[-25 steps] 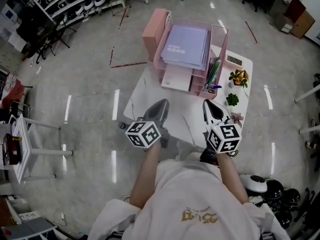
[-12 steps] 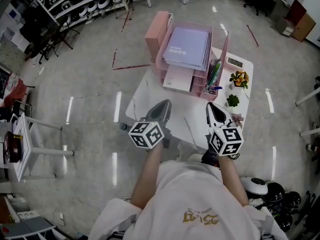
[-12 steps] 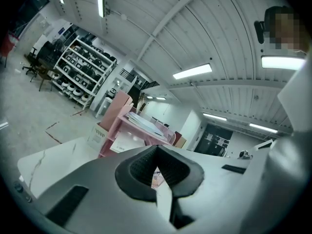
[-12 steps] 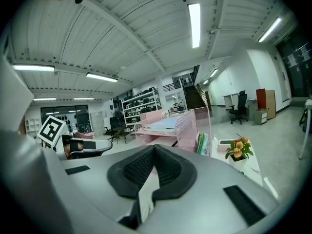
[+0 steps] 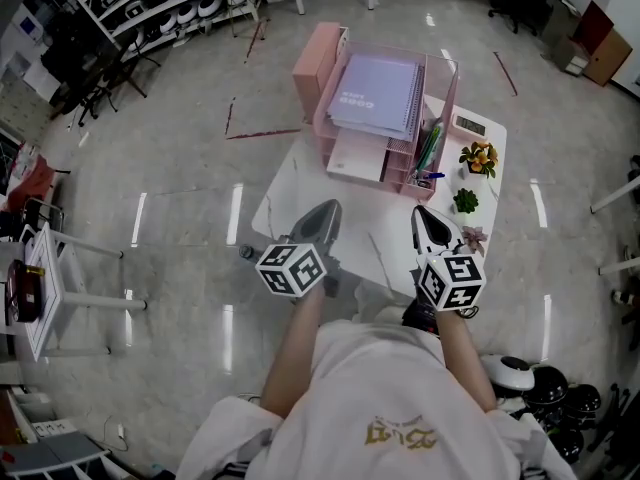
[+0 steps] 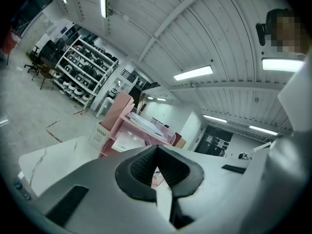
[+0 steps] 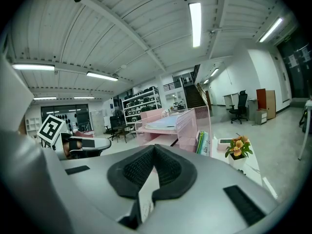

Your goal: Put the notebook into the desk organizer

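Hardly a shift since a second ago: left gripper [image 5: 323,210] and right gripper [image 5: 422,215] parked mid-frame, jaws pressed together, empty. Purple notebook [image 5: 375,93] lying atop pink desk organizer [image 5: 447,103], upper centre. Looks done.

The left arm [image 5: 298,346] and right arm [image 5: 463,356] reach forward at lower centre; left tool [image 5: 318,220] and right tool [image 5: 428,224] sit side by side, jaws closed.

White short-sleeved shirt [image 5: 365,383] with gold print [image 5: 400,430]
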`<state>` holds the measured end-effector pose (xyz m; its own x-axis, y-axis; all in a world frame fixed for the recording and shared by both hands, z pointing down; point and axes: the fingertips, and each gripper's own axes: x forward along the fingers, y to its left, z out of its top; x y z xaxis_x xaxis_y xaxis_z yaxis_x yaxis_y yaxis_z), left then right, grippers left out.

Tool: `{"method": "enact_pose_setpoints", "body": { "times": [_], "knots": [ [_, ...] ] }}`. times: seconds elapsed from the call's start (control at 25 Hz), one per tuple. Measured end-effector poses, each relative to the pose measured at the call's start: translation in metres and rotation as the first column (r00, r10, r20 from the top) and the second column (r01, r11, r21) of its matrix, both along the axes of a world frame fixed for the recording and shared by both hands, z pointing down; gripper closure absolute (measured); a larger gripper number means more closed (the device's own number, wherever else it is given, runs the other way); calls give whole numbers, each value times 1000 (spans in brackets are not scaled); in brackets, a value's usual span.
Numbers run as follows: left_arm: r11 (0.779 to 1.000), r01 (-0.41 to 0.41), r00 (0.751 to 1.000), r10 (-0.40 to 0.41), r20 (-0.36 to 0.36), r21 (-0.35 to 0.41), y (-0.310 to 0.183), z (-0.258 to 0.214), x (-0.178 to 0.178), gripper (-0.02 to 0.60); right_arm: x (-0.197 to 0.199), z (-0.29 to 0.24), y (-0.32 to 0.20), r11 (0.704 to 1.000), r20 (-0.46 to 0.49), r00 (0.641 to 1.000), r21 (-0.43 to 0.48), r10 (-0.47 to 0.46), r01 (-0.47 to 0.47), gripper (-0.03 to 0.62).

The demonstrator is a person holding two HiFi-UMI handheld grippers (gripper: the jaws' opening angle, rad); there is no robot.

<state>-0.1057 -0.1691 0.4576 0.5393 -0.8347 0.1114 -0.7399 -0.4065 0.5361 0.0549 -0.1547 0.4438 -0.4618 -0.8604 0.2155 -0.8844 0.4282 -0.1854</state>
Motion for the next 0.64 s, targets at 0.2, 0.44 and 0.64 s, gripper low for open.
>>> {"method": "enact_pose_setpoints", "body": {
  "times": [0.2, 0.44, 0.64],
  "knots": [
    [1000, -16, 1000, 16, -2, 1, 2, 0, 5, 565, 2, 1, 1, 1000, 1, 1000, -4, 7, -7, 585],
    [1000, -9, 1000, 9, -10, -2, 3, 0, 2, 565, 1, 2, 2, 1000, 4, 1000, -7, 3, -3, 585],
    [1000, -2, 1000, 2, -16, -1, 5, -1, -4, 565, -1, 4, 3, 1000, 4, 1000, -16, 3, -3, 585]
  ]
}}
